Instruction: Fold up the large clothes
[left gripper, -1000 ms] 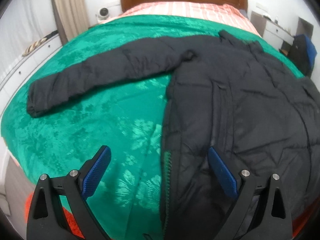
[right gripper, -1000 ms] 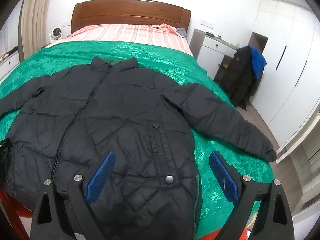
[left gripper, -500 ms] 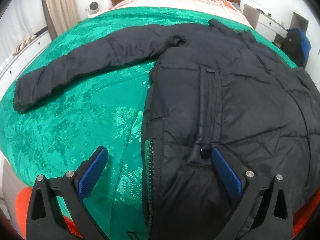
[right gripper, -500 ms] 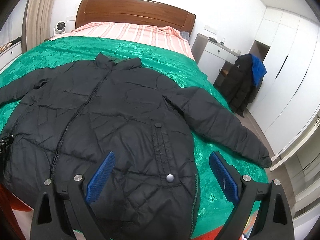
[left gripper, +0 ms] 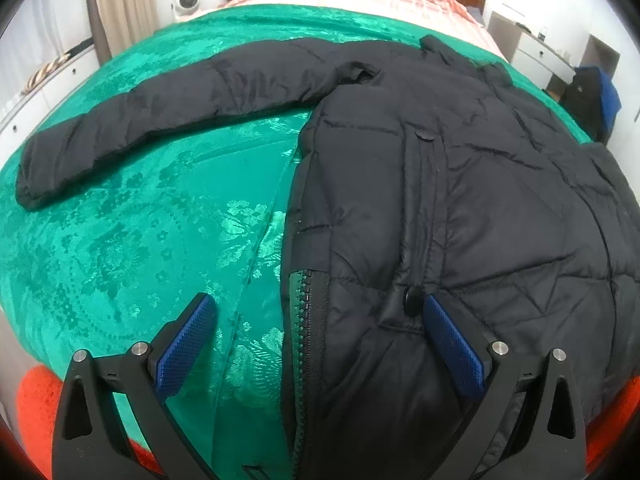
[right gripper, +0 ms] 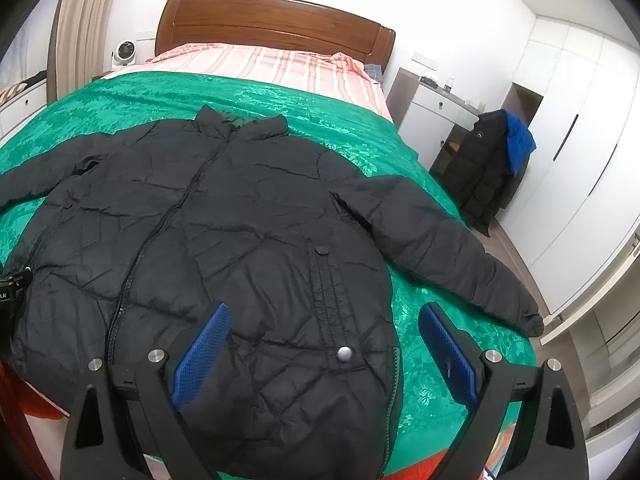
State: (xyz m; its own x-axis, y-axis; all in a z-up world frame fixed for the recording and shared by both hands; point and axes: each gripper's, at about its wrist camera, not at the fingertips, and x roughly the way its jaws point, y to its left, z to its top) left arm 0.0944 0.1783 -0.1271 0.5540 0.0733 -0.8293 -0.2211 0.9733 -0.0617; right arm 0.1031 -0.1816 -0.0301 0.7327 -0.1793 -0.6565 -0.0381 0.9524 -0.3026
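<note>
— Both grippers have dropped closer to the black jacket (right gripper: 224, 240), haven't they?

— Yes. It lies flat on the green bedspread (left gripper: 132, 240), sleeves spread, ready for folding. Left gripper (left gripper: 316, 344) straddles its hem corner, right gripper (right gripper: 324, 356) the other; fingers wide apart, holding nothing.

Both the left gripper (left gripper: 316, 312) and the right gripper (right gripper: 324, 320) have black plastic frames with triangular cutouts. Each finger carries a blue textured pad (left gripper: 184, 344), with round silver screws (right gripper: 156, 355) at 12 o'clock on the arms.
</note>
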